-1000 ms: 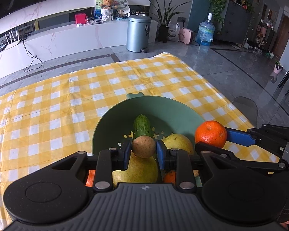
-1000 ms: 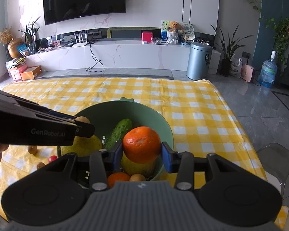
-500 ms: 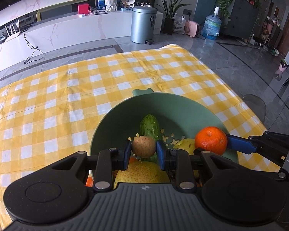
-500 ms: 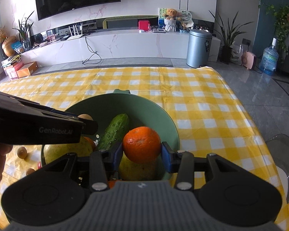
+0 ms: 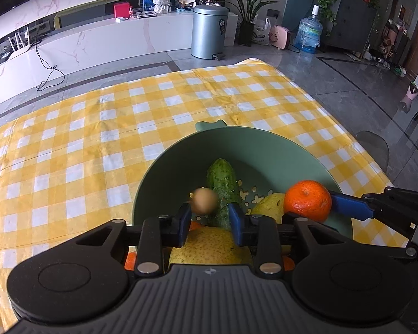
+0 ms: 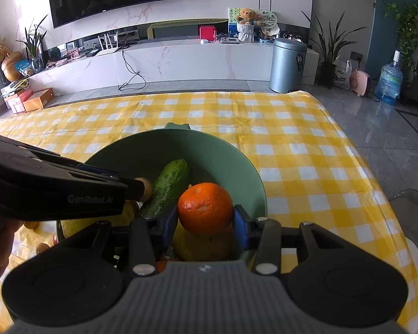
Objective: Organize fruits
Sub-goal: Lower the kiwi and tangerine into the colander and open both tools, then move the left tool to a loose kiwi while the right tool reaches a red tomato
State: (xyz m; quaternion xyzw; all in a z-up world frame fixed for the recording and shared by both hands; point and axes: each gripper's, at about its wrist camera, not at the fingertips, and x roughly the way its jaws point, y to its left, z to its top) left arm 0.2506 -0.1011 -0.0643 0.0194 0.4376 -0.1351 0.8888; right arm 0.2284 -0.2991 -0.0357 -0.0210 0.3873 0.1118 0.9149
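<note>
A green bowl on the yellow checked cloth holds a cucumber, a yellow pear and other fruit. My left gripper is open over the bowl's near side; a small brown fruit, blurred, is loose just ahead of its left finger. In the right wrist view the brown fruit shows at the left gripper's tip. My right gripper is shut on an orange above the bowl; the orange also shows in the left wrist view.
Small loose fruits lie on the cloth left of the bowl. The table's right edge drops to a grey floor with a clear chair. A steel bin and white cabinet stand beyond the far edge.
My left gripper has opened and let go of the small brown fruit, which is now blurred in motion. Both grippers have moved forward over the bowl; the right still holds the orange.
</note>
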